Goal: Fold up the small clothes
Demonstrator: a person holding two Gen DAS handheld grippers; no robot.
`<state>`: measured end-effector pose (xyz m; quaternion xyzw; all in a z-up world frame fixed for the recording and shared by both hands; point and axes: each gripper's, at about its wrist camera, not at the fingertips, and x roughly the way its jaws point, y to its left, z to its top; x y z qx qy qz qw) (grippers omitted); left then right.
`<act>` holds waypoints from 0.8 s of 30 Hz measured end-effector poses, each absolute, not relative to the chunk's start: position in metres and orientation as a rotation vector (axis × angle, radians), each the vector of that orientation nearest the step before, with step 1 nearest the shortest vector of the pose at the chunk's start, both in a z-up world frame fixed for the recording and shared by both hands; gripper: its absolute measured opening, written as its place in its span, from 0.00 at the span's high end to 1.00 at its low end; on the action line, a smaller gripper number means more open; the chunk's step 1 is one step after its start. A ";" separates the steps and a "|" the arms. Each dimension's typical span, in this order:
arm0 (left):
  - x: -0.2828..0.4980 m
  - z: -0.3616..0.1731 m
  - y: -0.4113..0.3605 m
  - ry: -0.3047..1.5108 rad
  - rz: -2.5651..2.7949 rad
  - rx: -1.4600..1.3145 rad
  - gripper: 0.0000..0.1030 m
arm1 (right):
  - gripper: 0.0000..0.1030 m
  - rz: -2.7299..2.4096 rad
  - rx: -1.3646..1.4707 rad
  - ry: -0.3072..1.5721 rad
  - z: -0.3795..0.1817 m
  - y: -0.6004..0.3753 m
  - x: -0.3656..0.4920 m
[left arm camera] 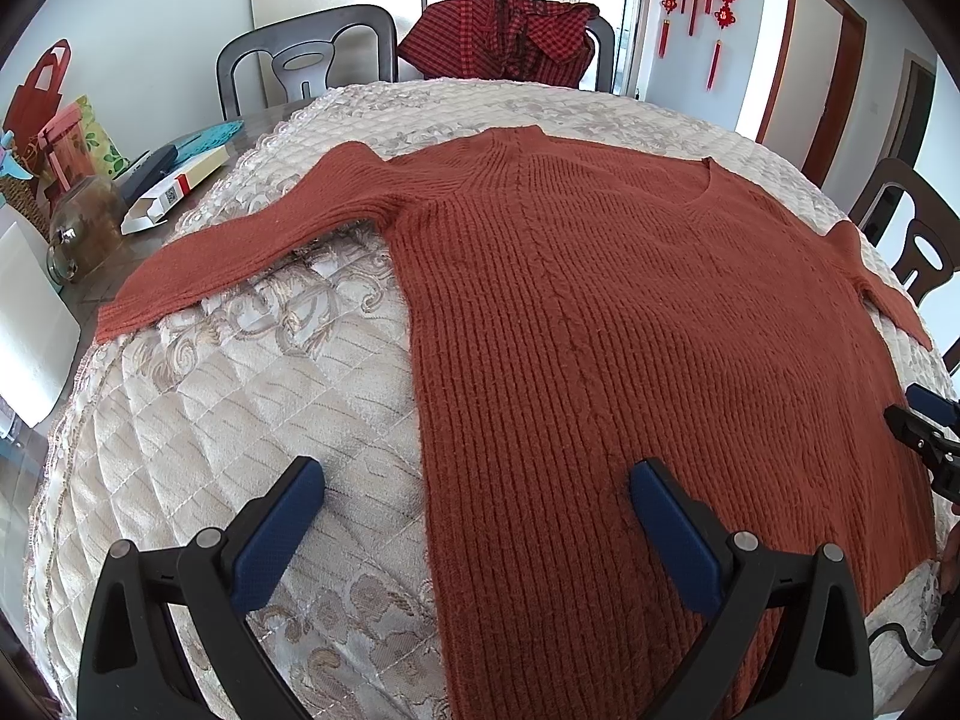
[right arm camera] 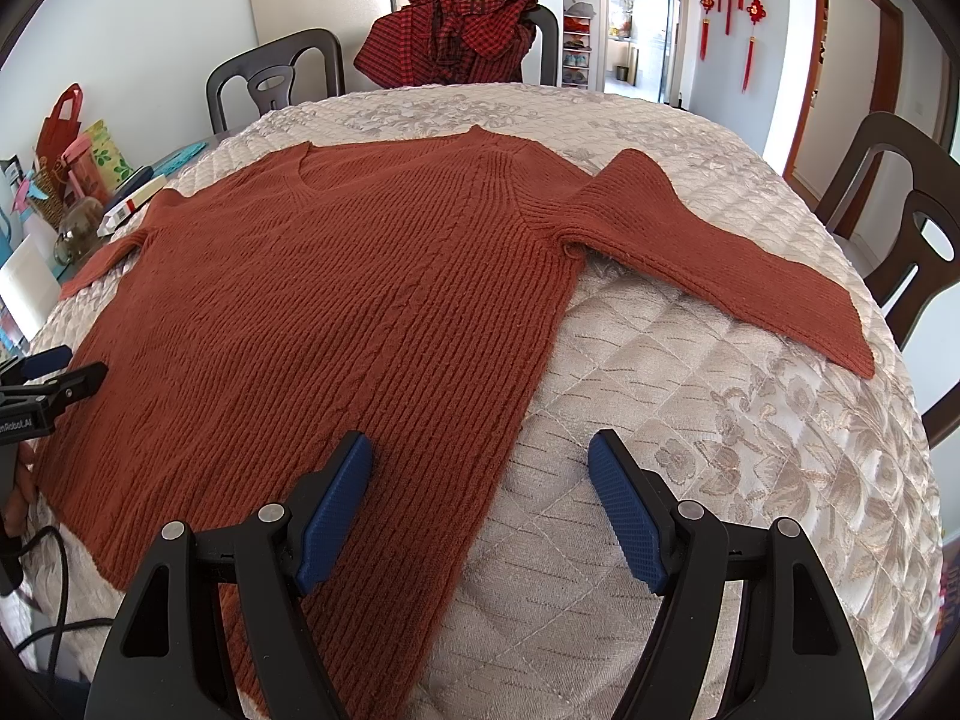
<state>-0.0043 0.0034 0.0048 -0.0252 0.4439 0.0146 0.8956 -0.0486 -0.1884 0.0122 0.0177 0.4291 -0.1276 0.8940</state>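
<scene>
A rust-red ribbed knit sweater (left arm camera: 630,330) lies flat and spread out on the quilted cream table cover (left arm camera: 228,408), neck away from me, both sleeves stretched out to the sides. It also shows in the right wrist view (right arm camera: 336,312). My left gripper (left arm camera: 477,498) is open and empty, hovering over the sweater's lower left edge. My right gripper (right arm camera: 480,474) is open and empty over the lower right edge. The left sleeve (left arm camera: 240,240) and the right sleeve (right arm camera: 720,258) lie flat.
A red checked garment (left arm camera: 504,30) hangs over a far chair. Dark chairs (right arm camera: 900,228) stand around the table. At the left edge are boxes (left arm camera: 174,186), a glass jar (left arm camera: 78,228) and bags. A black cable (right arm camera: 54,600) trails at the near side.
</scene>
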 end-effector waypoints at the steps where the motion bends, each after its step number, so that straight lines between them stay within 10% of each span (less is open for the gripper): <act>1: -0.003 0.006 0.005 0.921 0.031 -0.053 0.00 | 0.28 -0.265 0.037 0.890 0.012 -0.188 -0.049; 24: 0.006 0.004 0.005 0.960 0.035 -0.053 0.00 | 0.28 -0.264 0.039 0.890 0.013 -0.188 -0.049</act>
